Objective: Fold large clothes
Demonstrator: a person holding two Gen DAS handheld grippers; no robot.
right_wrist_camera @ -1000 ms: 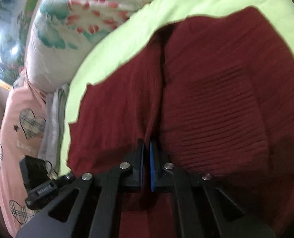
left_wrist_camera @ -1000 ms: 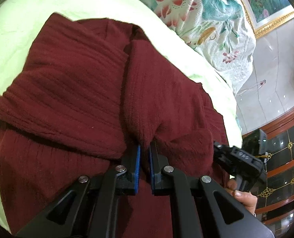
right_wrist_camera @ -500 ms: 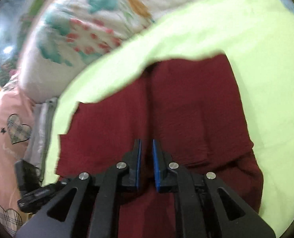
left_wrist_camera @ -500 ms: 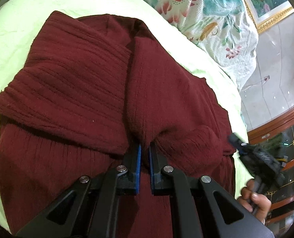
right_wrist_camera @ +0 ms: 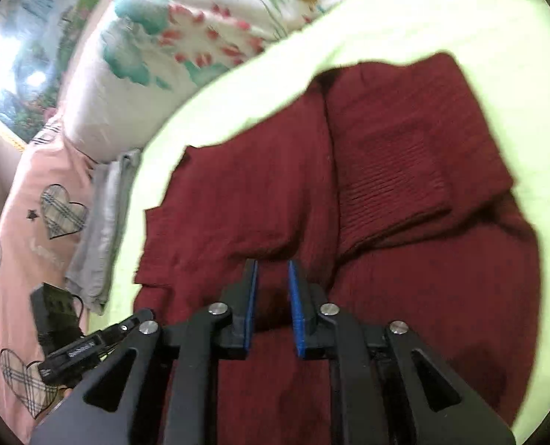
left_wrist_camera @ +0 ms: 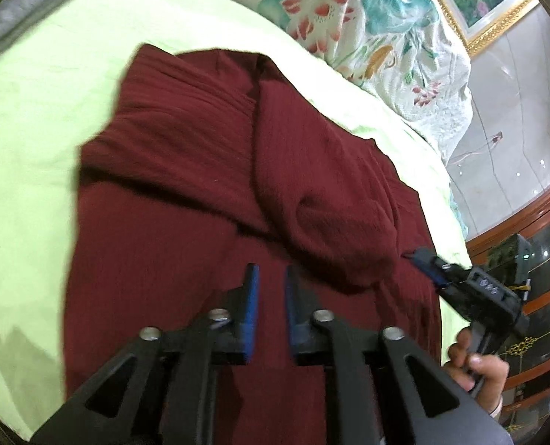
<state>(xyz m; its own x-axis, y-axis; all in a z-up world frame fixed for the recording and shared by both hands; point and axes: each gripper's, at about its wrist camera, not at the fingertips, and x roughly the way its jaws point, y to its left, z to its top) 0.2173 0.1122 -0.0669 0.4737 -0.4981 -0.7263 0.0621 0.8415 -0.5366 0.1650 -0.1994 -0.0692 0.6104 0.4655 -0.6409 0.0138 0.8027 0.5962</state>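
A dark red ribbed knit garment (left_wrist_camera: 208, 185) lies on the light green bed sheet (left_wrist_camera: 34, 118), with both sleeves folded in over its body so they meet along the middle. It also shows in the right wrist view (right_wrist_camera: 404, 193). My left gripper (left_wrist_camera: 269, 278) is open and empty, above the garment's lower part. My right gripper (right_wrist_camera: 273, 272) is open and empty too, just short of the folded sleeve edges. The right gripper also shows in the left wrist view (left_wrist_camera: 423, 259), at the garment's right edge.
A floral quilt (left_wrist_camera: 378, 26) lies along the far side of the bed. A pink heart-print cloth (right_wrist_camera: 26, 230) and a folded grey cloth (right_wrist_camera: 100, 230) lie by the bed's edge. A wooden cabinet (left_wrist_camera: 534, 259) stands to the right.
Both grippers have let go of the sleeves, opened, and pulled back from the fold. The sleeves now rest on the garment's body.
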